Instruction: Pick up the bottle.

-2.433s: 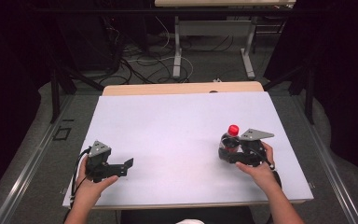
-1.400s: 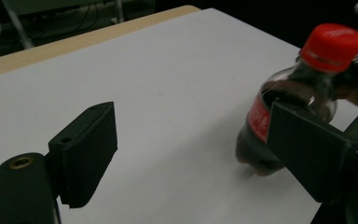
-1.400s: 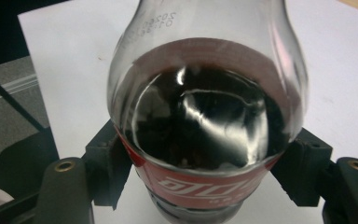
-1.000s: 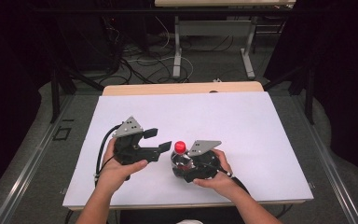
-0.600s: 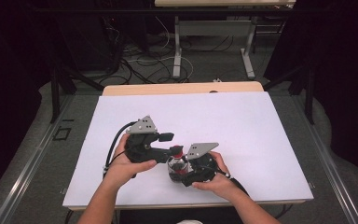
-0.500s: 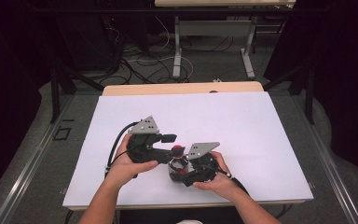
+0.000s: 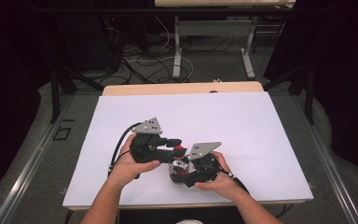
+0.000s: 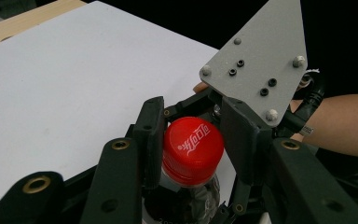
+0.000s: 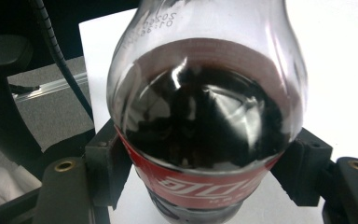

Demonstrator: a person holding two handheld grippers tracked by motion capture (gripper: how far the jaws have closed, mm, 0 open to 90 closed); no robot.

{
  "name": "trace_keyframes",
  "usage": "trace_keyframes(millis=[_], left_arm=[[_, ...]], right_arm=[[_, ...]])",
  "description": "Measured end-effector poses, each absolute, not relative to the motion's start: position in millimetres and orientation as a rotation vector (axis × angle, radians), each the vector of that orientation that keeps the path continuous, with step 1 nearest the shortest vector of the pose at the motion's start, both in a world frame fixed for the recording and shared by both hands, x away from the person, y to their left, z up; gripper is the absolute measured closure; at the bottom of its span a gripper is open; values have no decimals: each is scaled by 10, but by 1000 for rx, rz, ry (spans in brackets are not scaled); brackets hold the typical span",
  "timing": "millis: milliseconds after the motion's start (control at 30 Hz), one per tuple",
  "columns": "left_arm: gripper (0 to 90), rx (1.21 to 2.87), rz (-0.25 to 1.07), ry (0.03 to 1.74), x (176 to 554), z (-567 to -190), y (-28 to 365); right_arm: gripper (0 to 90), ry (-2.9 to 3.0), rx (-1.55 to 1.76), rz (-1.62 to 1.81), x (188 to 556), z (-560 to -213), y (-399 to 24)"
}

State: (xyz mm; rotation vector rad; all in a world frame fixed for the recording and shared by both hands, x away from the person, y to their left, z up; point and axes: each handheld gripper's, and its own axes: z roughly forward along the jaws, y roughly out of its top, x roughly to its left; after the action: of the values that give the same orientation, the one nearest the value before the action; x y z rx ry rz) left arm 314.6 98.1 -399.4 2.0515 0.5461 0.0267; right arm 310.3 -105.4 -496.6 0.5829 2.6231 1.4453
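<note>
Jaws of the right gripper (image 9: 205, 186) clamp a cola-filled bottle (image 9: 205, 116); the left gripper's (image 8: 193, 144) pinch its red cap (image 8: 192, 143).

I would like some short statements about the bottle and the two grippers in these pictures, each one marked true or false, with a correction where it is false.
1. The right gripper holds the bottle by its body, at the red label. True.
2. The bottle's cap is blue. False: it is red with white lettering.
3. The left gripper has its jaws on either side of the cap. True; whether both jaws press on it cannot be told.
4. The bottle is empty. False: dark liquid fills it up to the shoulder.
5. The table has a white top. True.
6. The bottle lies flat on the table, with no gripper near it. False: both grippers are at it.
</note>
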Motion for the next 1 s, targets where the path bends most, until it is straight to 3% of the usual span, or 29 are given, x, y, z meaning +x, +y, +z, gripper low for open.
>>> trace_keyframes(millis=[433, 1000], left_arm=[[622, 2047, 110, 576, 3074, -3986, 942], [620, 1999, 267, 764, 2927, -3938, 757]], right_arm=[[295, 2605, 609, 1422, 3094, -4957, -1057], [295, 2525, 694, 1413, 3084, -4935, -1068]])
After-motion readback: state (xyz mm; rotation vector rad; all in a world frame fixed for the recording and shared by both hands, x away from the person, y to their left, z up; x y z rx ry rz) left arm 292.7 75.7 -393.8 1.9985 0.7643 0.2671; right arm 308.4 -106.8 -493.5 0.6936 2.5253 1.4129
